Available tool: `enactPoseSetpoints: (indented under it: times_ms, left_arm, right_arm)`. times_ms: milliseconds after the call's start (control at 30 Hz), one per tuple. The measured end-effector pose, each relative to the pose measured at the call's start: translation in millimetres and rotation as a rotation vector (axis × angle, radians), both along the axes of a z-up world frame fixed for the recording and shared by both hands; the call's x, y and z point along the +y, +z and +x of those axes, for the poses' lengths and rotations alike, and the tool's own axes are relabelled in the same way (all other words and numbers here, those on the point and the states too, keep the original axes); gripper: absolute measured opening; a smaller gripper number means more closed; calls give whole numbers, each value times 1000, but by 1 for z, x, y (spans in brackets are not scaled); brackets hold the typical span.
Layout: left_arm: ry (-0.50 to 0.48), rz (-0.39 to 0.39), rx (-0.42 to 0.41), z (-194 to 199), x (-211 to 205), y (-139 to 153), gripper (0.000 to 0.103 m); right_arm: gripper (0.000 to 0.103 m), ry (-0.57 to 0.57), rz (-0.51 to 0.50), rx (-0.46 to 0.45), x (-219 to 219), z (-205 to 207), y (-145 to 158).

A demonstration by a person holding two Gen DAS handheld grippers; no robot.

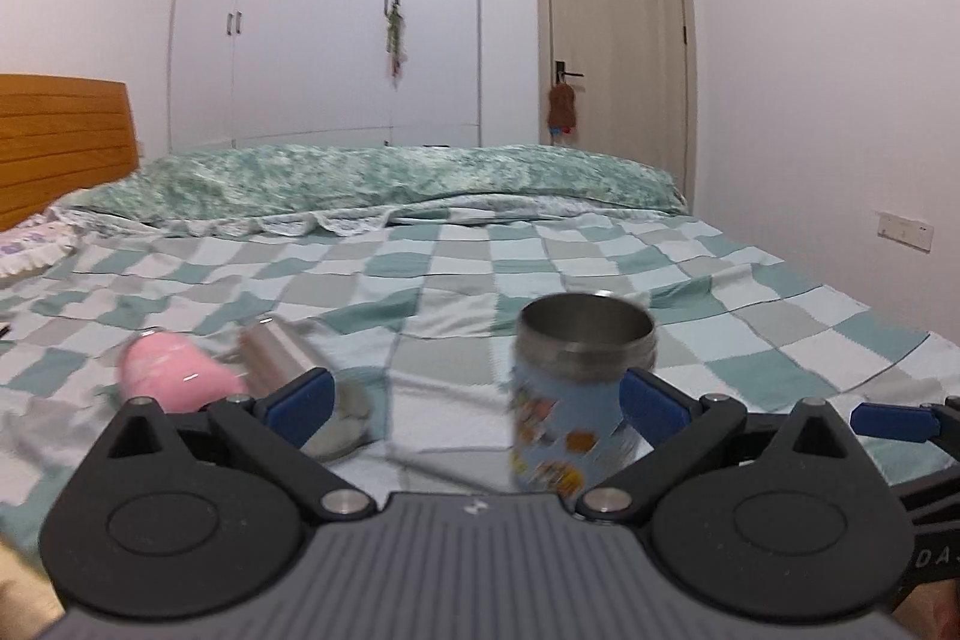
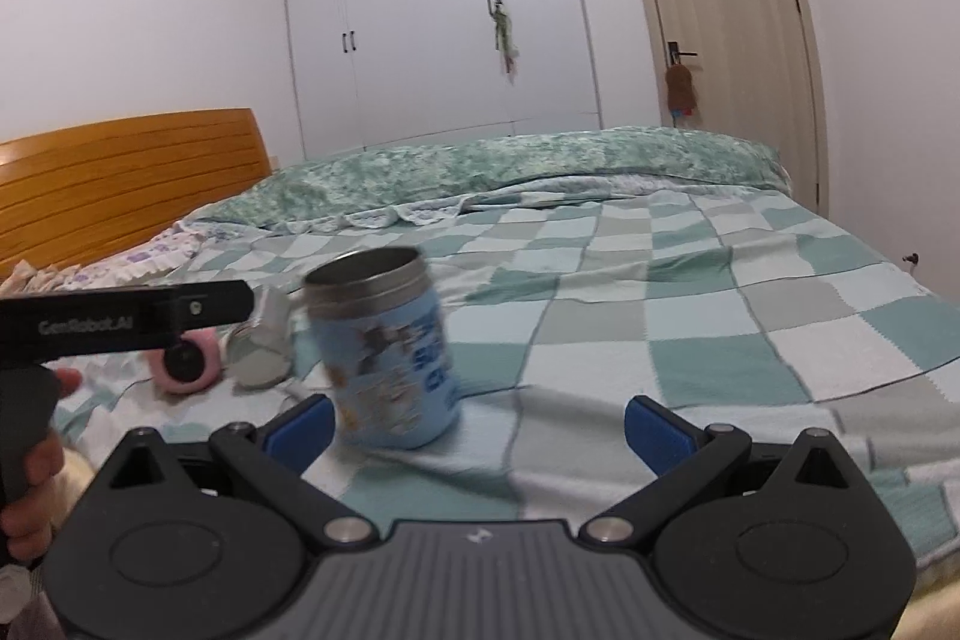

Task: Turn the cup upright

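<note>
Two cups lie or stand on a wide bed (image 1: 690,274) spread with a green, grey and white checked cover, and the bed fills most of both views. Beyond it rises a white wardrobe (image 1: 336,10), with a pale door (image 1: 618,40) to its right and a wooden headboard (image 1: 60,142) at the left. A long green patterned bolster (image 1: 390,184) runs across the far side of the bed.

The left gripper (image 1: 474,403) has its blue-padded fingers (image 1: 300,397) spread wide apart, holding nothing. The right gripper (image 2: 480,427) likewise has its fingers (image 2: 654,427) wide apart and empty.

The blue cup (image 1: 570,394), printed with cartoon pictures and rimmed in steel, stands on the bed cover with its open mouth upward; in the right wrist view it (image 2: 384,346) leans a little and is blurred. In the left wrist view it sits between the fingers, close to the right-hand one, though whether they touch cannot be told. In the right wrist view it stands just beyond the left-hand finger.

The pink cup (image 1: 174,370) lies on its side to the left, touching or just beside a steel cup (image 1: 282,352), also on its side. A round steel lid (image 1: 342,424) lies near them on the cover.
</note>
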State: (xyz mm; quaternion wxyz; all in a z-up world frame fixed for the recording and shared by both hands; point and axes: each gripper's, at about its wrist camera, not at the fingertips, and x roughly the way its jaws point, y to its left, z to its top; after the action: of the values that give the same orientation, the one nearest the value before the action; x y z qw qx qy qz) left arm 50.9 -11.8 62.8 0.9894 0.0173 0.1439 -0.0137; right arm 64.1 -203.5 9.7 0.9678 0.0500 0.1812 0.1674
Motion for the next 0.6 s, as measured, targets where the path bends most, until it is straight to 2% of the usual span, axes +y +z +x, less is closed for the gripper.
enactPoseSetpoints:
  times_ms: [300,400,600]
  left_arm:
    - [48,-31,-57,-55,25,-29,103]
    - [63,-30,-87,-66,27,-39,103]
    - [77,-16,-91,-70,26,-56,103]
  right_arm:
    - [103,-19,-123,-119,33,-43,-22]
    - [103,-24,-138,-132,35,-50,-28]
    - [103,-54,-122,-176,30,-58,-31]
